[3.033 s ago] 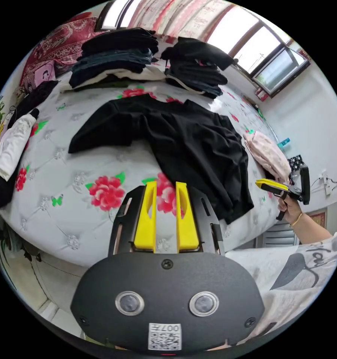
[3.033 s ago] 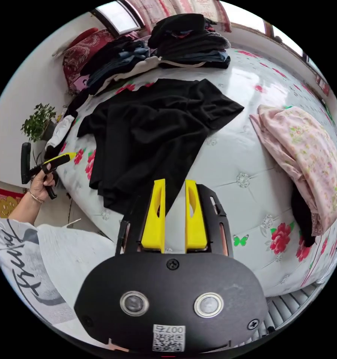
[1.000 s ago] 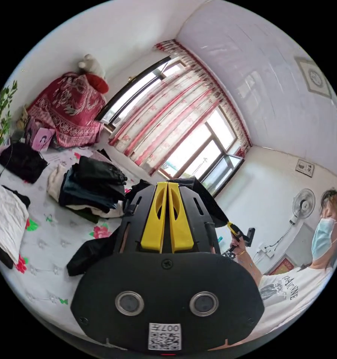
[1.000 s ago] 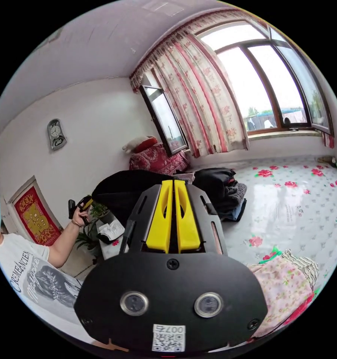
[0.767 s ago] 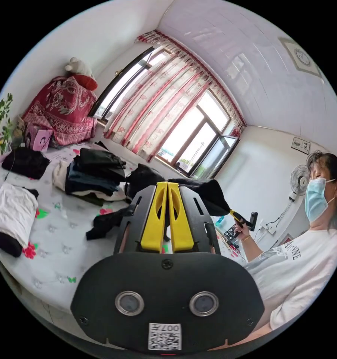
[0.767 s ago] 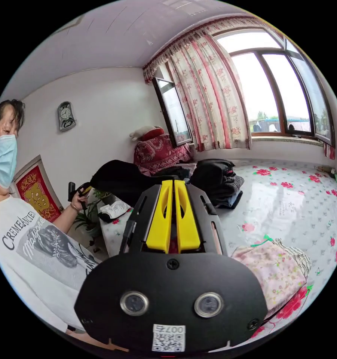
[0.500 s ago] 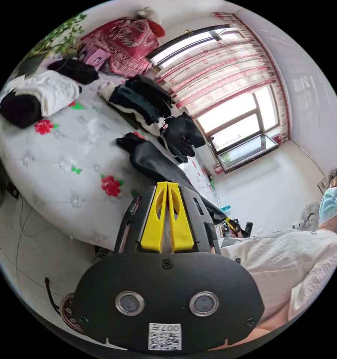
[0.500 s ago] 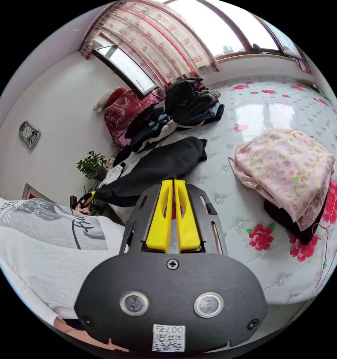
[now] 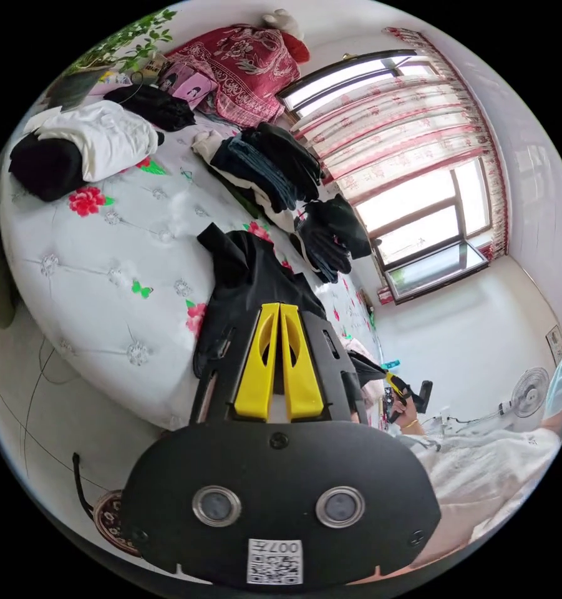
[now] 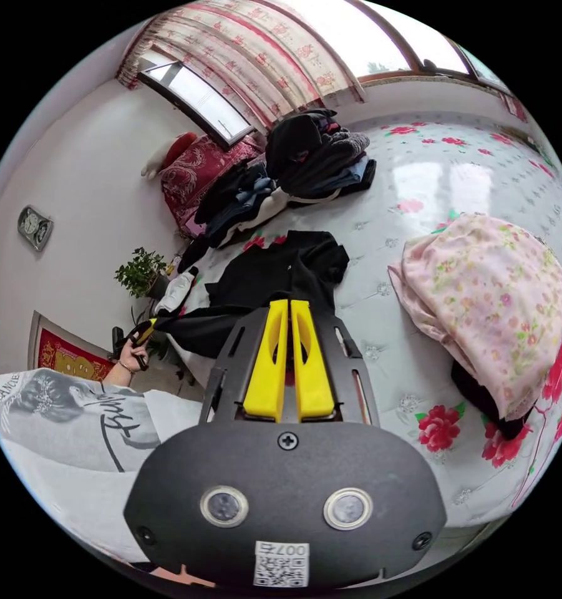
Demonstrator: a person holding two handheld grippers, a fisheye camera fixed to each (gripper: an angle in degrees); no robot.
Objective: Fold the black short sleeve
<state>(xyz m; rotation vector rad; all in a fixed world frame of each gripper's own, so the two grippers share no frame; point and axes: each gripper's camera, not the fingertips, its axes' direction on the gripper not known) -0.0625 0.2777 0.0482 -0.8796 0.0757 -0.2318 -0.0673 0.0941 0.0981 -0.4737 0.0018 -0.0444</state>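
Black short sleeve (image 9: 249, 274) matt cloth; bed cover (image 10: 455, 168) glossy, tufted.

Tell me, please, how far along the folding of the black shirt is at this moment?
Early. The black short-sleeve shirt is gripped at two corners: the left hand-held gripper and right hand-held gripper each look shut on its edge, with its far end lying rumpled on the floral bed. No fold shows yet; spreading flat and every fold remain.

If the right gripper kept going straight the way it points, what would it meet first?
Most likely the black shirt it is shut on, spread on the bed just past the right gripper; depth is hard to judge.
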